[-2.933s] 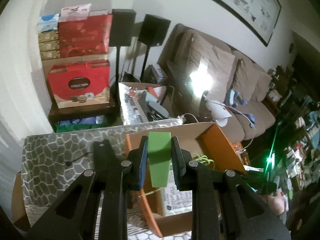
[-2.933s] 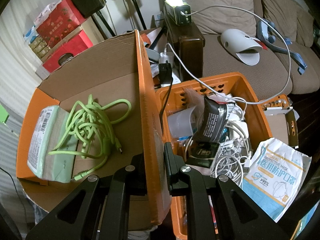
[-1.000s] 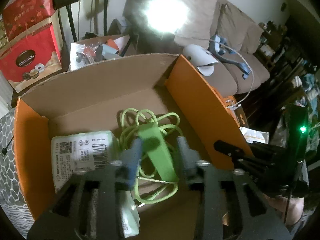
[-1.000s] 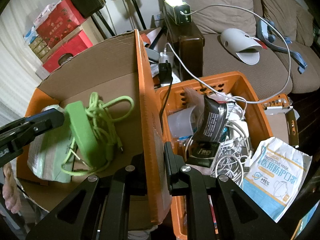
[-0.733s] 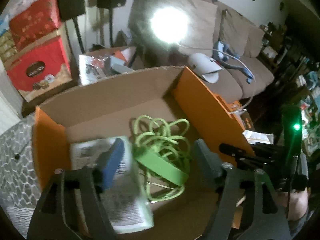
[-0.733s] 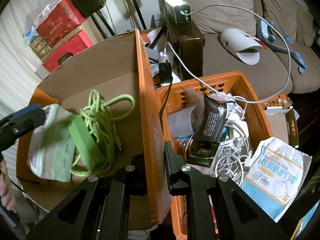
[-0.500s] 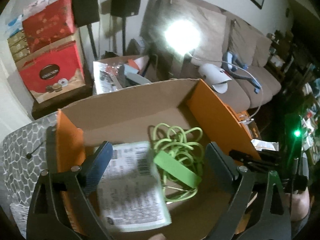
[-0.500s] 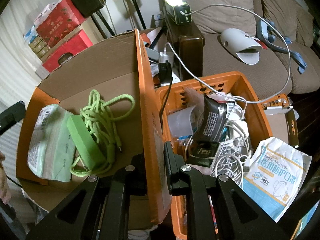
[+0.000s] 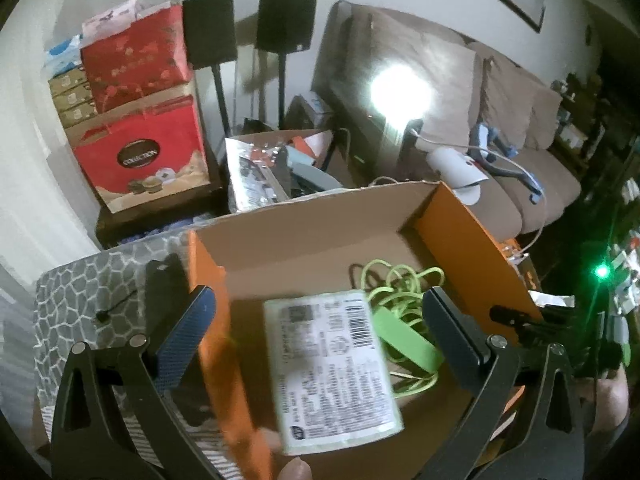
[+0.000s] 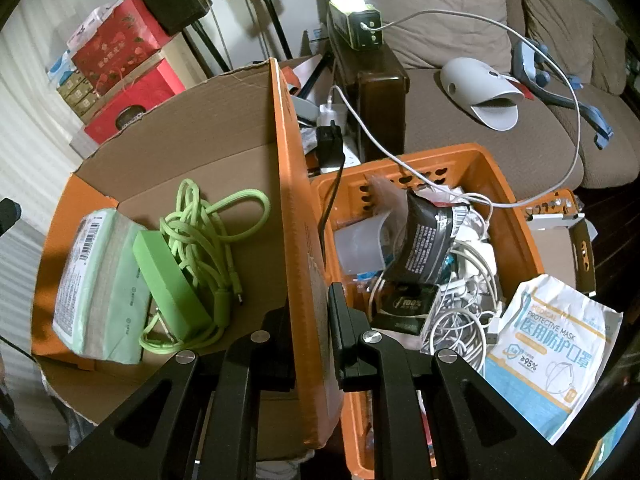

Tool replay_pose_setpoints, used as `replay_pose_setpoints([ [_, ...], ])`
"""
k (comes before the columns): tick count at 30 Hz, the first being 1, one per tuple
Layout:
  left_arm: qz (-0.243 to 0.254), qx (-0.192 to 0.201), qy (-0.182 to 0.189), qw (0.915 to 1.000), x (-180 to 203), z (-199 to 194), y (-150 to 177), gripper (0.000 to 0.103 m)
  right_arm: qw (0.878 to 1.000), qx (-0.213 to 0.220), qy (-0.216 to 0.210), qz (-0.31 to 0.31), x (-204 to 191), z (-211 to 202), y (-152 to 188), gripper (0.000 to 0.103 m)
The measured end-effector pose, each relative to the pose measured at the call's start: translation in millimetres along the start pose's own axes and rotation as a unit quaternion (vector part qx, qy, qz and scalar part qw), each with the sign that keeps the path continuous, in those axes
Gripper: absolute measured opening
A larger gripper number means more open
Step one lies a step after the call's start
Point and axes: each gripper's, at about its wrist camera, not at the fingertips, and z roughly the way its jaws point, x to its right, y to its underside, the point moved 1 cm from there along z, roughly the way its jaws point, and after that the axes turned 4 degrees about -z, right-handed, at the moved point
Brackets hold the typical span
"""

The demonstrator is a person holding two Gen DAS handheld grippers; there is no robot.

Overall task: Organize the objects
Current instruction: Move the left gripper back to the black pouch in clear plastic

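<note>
Two grippers: my left gripper (image 9: pixel 320 328) has just spread wide, nothing between its jaws; my right gripper (image 10: pixel 308 320) pinches the cardboard box (image 10: pixel 288 184) wall. Inside the box, the green block (image 10: pixel 170 284) lies on the green cable (image 10: pixel 204 236), beside the wipes pack (image 10: pixel 96 276). It looks light, rigid and smooth; I'd grip its long flat sides.

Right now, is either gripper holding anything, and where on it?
Right gripper is clamped on the cardboard box's orange side flap, near its lower edge. Left gripper has just been opening and holds nothing; the green block lies in the box.
</note>
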Motion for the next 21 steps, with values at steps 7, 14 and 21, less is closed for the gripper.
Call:
replay_pose_setpoints([
  [7,-0.009,0.011,-0.019,0.9997,-28,-10,-2,0.103,1.000,0.001,-0.002,0.002,0,0,0,0.012],
  [14,-0.023,0.008,-0.039,0.9989,-65,-11,-2,0.103,1.000,0.003,-0.004,0.005,-1,-2,-3,0.012],
  [21,-0.049,-0.002,-0.061,0.9970,-112,-10,2,0.103,1.000,0.002,-0.005,0.005,-1,-2,-3,0.012],
])
